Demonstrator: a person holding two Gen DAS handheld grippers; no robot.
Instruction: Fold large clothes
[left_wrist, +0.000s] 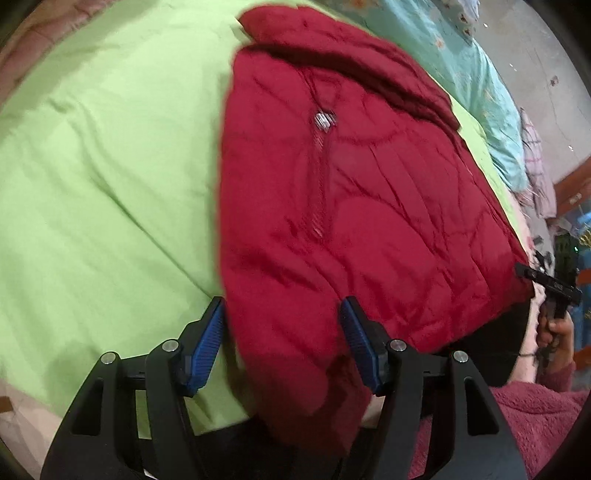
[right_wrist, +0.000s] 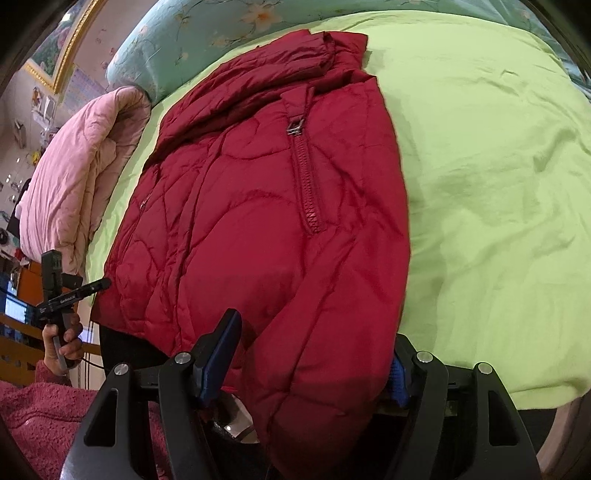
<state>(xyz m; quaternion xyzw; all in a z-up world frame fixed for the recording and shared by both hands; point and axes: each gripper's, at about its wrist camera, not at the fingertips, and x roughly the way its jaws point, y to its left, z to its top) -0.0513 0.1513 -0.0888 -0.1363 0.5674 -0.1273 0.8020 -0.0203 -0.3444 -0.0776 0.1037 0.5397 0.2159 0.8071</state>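
Note:
A red quilted jacket (left_wrist: 351, 192) lies on a lime green bedsheet (left_wrist: 92, 166), folded lengthwise with its zipper (left_wrist: 321, 173) up. It also shows in the right wrist view (right_wrist: 258, 206). My left gripper (left_wrist: 284, 325) is open, its blue fingers (left_wrist: 356, 332) wide apart with the jacket's near edge hanging between them. My right gripper (right_wrist: 314, 354) is open too, and a red sleeve or hem drapes between its fingers (right_wrist: 218, 354) over the bed edge. Each gripper shows small in the other's view: the right one (left_wrist: 550, 288) and the left one (right_wrist: 70, 295).
A pink quilt (right_wrist: 77, 177) lies folded at the left of the bed. A teal flowered pillow (right_wrist: 207, 33) lies at the head. The lime sheet (right_wrist: 498, 184) spreads right of the jacket. The person's dark red fleece sleeve (left_wrist: 535, 417) is nearby.

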